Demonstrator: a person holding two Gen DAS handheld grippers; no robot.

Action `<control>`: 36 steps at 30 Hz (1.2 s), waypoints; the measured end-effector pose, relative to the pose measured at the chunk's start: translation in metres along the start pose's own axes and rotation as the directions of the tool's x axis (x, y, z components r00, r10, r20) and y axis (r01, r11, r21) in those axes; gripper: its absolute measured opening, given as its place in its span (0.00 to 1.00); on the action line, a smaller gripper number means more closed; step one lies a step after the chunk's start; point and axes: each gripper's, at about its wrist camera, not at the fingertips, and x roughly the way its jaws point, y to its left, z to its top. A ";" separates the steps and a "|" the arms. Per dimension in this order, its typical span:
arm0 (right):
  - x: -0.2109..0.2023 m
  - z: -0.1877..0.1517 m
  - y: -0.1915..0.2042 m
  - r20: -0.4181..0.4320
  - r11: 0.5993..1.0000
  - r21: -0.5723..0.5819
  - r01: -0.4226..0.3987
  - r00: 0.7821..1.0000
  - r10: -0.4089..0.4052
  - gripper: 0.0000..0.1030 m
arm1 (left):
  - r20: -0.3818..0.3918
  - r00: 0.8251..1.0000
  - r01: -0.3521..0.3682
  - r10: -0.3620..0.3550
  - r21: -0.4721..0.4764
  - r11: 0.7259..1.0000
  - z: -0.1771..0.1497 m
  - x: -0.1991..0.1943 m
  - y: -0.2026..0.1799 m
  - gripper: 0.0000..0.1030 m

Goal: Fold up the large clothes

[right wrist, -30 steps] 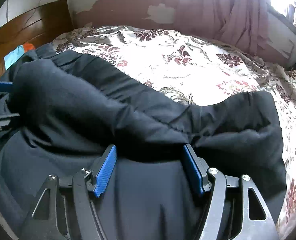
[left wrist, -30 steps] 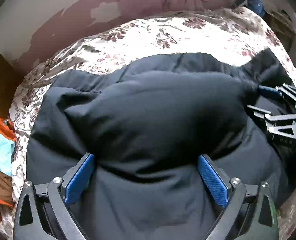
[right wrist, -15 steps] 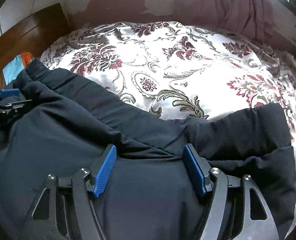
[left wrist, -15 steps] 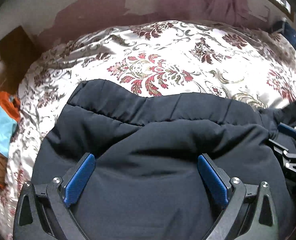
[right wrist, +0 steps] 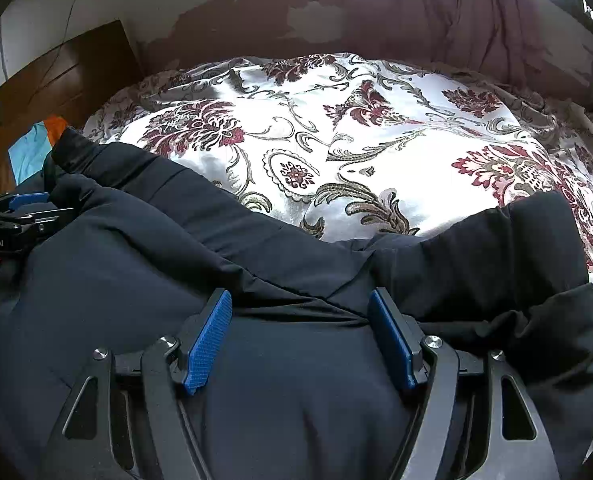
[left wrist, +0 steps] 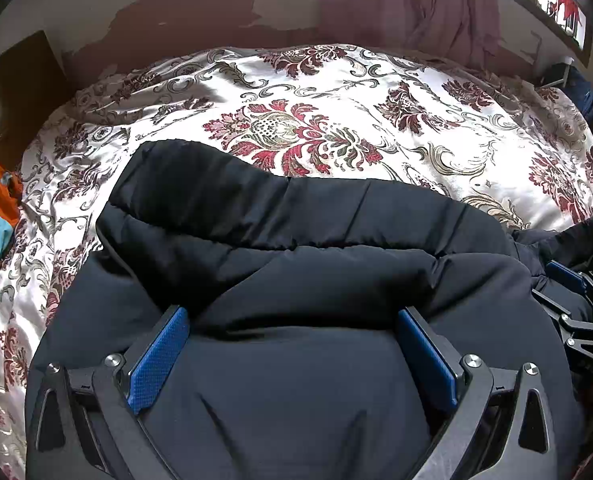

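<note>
The bed (left wrist: 376, 92), under a floral satin cover, carries everything. A dark padded jacket (left wrist: 296, 280) is spread over its near edge, the top panel doubled over the body, likely so the fold can be flattened. The left claw (left wrist: 292, 344) sits wide on the left part and the right claw (right wrist: 300, 332) spread on the right part; neither grips, both seemingly pressing the layer down.
</note>
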 end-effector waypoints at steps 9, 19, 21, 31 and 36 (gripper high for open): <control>-0.007 -0.005 0.000 0.032 1.000 0.007 0.008 0.999 -0.008 0.64 | 0.030 0.998 0.047 -0.046 -0.025 0.999 -0.004 -0.002 0.003 1.00; -0.031 -0.015 0.013 0.031 0.989 -0.034 0.146 0.989 -0.145 0.75 | 0.066 0.995 0.080 -0.077 -0.046 0.996 -0.011 -0.011 0.013 1.00; -0.043 -0.019 0.011 0.046 0.982 -0.050 0.184 0.982 -0.182 0.76 | 0.067 0.996 0.055 -0.051 -0.053 0.997 -0.011 -0.014 0.015 1.00; -0.094 -0.029 -0.042 0.080 0.932 -0.027 0.362 0.930 -0.359 0.80 | 0.125 0.989 -0.049 0.075 -0.200 0.979 -0.014 -0.034 0.071 1.00; -0.095 -0.039 -0.071 0.034 0.934 0.003 0.358 0.933 -0.357 0.90 | 0.193 0.965 -0.126 0.180 -0.260 0.957 -0.015 -0.054 0.095 1.00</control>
